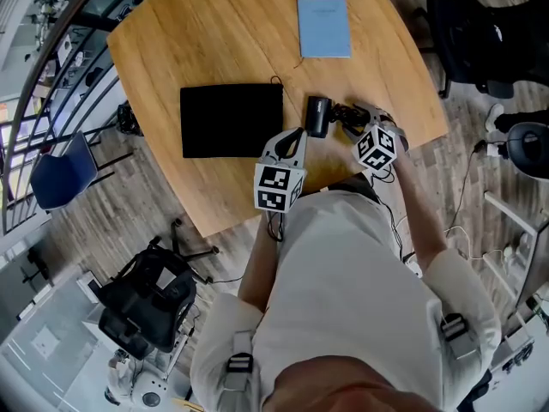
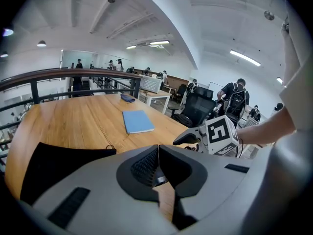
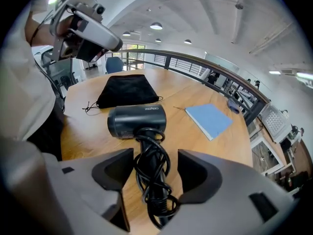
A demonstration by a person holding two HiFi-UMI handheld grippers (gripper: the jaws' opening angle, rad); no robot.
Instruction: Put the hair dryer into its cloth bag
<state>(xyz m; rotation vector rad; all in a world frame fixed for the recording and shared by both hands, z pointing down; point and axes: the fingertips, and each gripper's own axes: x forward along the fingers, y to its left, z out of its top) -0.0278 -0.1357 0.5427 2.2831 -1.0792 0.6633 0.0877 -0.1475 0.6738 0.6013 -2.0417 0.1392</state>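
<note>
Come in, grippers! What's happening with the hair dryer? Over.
Left gripper shut, empty. Right gripper open astride hair dryer handle. Cloth bag flat nearby, way clear.

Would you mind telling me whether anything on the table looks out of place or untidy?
Nothing is spilled or broken. The only untidy thing is the cord of the hair dryer, wound round it in loose, uneven loops, with the open jaws of the right gripper either side. The cloth bag lies flat, its drawstring trailing.

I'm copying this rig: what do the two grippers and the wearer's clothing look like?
The left gripper and right gripper have light grey shells with dark claw pads. Each carries a white cube with black square markers. The person wears a pale shirt.
</note>
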